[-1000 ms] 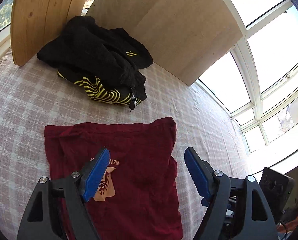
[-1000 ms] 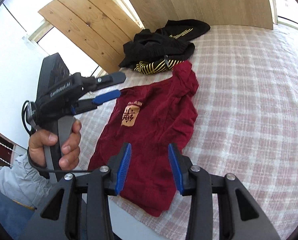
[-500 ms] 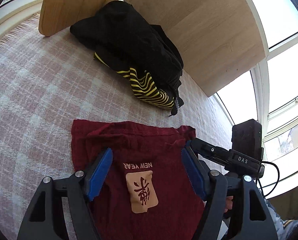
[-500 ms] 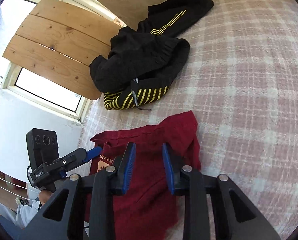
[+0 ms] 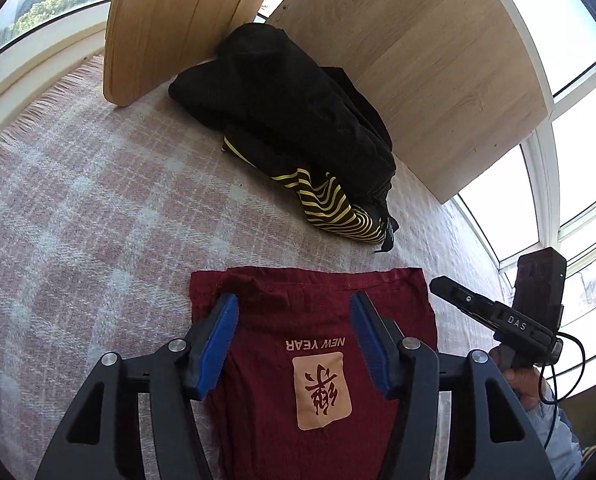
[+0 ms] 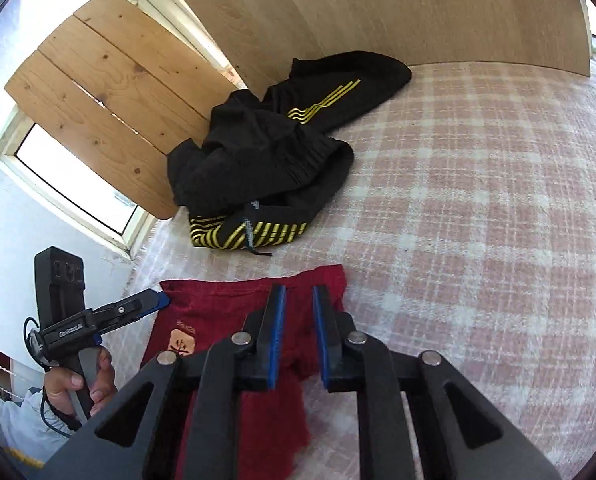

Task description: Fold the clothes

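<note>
A dark red garment (image 5: 317, 360) with "NEW YEAR" and a tan patch lies flat on the checked blanket (image 5: 78, 220). My left gripper (image 5: 293, 298) hovers low over its far left part. The jaws are closing, with cloth under the gap and a small raised fold by the left pad (image 5: 222, 332). My right gripper (image 6: 298, 289) is over the garment's far right corner (image 6: 329, 280). Its jaws are narrow and closing, and red cloth shows in the gap without being pinched. Each gripper also shows at the edge of the other's view.
A heap of black clothes with yellow stripes (image 5: 298, 120) (image 6: 258, 160) lies beyond the red garment against wooden boards (image 5: 417, 60) (image 6: 98, 80). Windows surround the bed. A person's hand (image 6: 78, 384) holds the left gripper. Bare blanket (image 6: 477, 200) stretches to the right.
Both grippers have moved forward along the red garment to its far edge and sunk a little. Both pairs of jaws have narrowed, the right one more.
</note>
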`<state>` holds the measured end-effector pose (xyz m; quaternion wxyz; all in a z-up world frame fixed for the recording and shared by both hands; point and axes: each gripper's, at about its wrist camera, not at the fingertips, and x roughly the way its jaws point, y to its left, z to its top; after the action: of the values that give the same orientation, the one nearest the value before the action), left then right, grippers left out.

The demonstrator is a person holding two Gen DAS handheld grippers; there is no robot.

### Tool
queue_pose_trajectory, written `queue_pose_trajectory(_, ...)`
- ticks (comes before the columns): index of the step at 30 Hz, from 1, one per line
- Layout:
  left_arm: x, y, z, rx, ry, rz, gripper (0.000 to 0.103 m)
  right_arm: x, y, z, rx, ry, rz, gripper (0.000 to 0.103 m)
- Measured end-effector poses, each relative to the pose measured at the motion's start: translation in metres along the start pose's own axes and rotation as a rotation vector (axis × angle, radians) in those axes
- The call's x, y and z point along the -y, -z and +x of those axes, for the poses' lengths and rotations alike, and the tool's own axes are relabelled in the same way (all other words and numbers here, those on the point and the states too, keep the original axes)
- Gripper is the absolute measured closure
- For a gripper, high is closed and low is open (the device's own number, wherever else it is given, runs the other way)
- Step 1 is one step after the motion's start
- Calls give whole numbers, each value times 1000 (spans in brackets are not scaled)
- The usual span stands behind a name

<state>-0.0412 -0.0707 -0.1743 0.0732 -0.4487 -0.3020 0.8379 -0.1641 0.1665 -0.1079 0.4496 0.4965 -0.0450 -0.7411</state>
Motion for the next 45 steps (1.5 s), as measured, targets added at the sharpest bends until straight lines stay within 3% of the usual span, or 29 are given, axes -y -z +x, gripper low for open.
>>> queue_pose_trajectory(1,5,-1,-4,8,-16,13,38,-12,7,-8,0,-29,-27,79)
queue_pose_trajectory(3,14,-1,-17,47,-12,28,28,-27,26,-10,-36,-79,-45,62)
queue_pose_trajectory(6,29,1,-16,52,40,45,25,-33,52,12,-132,-59,-52,62)
queue_pose_trajectory(10,25,8,9,16,-53,103,25,-4,63,3,-88,-24,46,65)
queue_pose_trajectory(13,11,9,8,25,-40,116,27,10,68,-8,-80,-22,102,78)
queue_pose_trajectory(16,15,9,9,11,-59,163,27,-5,65,-9,-107,24,50,76)
queue_pose_trajectory(19,18,11,10,11,-82,180,27,-22,59,-12,-77,-14,16,71)
queue_pose_trajectory(20,18,11,10,13,-87,181,27,-25,58,-11,-71,-30,7,67)
queue_pose_trajectory(23,14,11,5,20,-112,168,27,-14,58,2,-99,7,13,67)
queue_pose_trajectory(26,9,11,-1,28,-137,147,27,10,61,-4,-91,12,83,81)
queue_pose_trajectory(27,2,10,-8,32,-145,116,27,12,61,-8,-92,25,90,79)
queue_pose_trajectory(30,-12,9,-33,51,-146,49,28,-13,61,-21,-88,32,46,78)
queue_pose_trajectory(34,-2,24,-74,68,-142,88,27,-62,78,-36,-65,39,-60,62)
queue_pose_trajectory(39,25,65,-111,65,-157,197,26,-103,121,-42,-61,179,-210,60)
queue_pose_trajectory(45,41,110,-111,19,-210,274,25,-103,156,-44,-78,263,-137,55)
